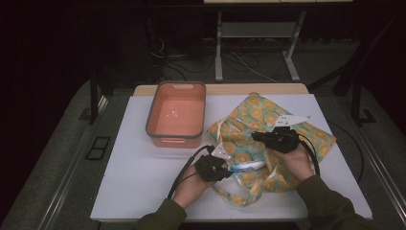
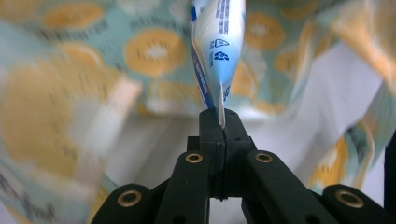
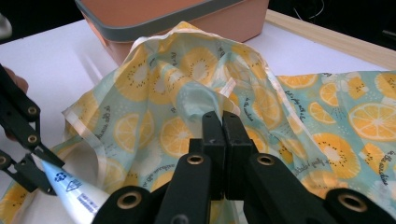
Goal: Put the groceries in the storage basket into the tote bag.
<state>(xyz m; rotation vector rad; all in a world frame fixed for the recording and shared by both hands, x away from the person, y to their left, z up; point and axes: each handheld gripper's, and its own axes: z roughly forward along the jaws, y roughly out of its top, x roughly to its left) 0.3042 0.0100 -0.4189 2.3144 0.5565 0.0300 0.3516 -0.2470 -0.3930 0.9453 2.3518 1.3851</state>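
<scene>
A bag (image 1: 258, 112) of thin teal cloth printed with orange and kiwi slices lies crumpled on the white table, right of centre. My right gripper (image 1: 256, 136) is shut on a fold of the bag's rim (image 3: 196, 65), lifting it into a peak; its jaws (image 3: 222, 121) meet on the cloth. My left gripper (image 1: 226, 166) is shut on the flat crimped end of a blue-and-white tube (image 2: 218, 42), which points into the bag's mouth. The right gripper view has the same tube (image 3: 74, 191) at lower left, pinched by the left gripper (image 3: 39, 170).
An orange tub with a grey rim (image 1: 152, 112) stands empty at the back left of the white tabletop (image 1: 129, 158), just beside the bag. The tub's wall (image 3: 154, 18) sits close behind the raised cloth. Dark floor, cables and a metal stand lie beyond the table.
</scene>
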